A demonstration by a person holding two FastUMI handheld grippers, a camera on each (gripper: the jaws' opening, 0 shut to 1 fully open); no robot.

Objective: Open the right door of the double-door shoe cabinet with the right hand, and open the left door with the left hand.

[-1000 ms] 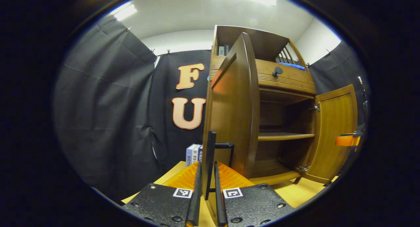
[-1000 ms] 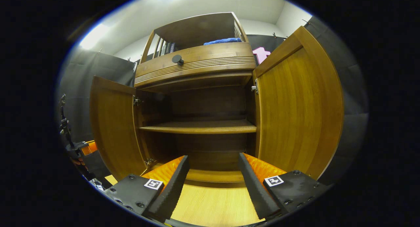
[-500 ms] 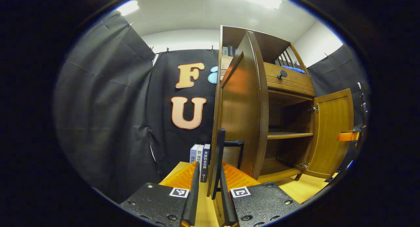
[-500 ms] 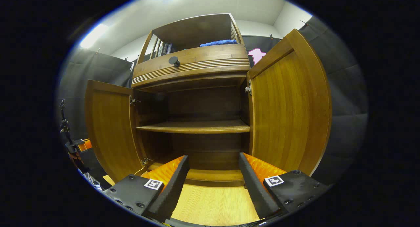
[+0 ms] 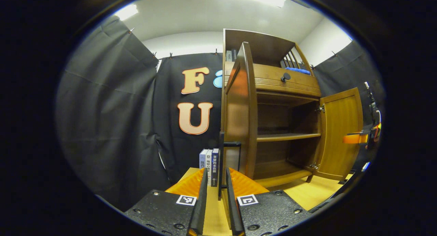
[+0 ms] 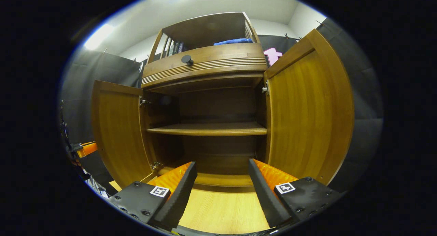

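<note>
Left gripper (image 5: pixel 214 198) fingers astride left door (image 5: pixel 239 120) handle (image 5: pixel 222 161), door edge-on.

printed spines on the books (image 5: pixel 210 166) standing beside the shoe cabinet (image 5: pixel 273 82), characters too small to make out. square black-and-white marker tags (image 5: pixel 186 200) on the gripper bodies, patterns only, no words.

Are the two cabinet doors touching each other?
Apart. In the right gripper view the left door and right door stand swung open, the shelf between them.
</note>
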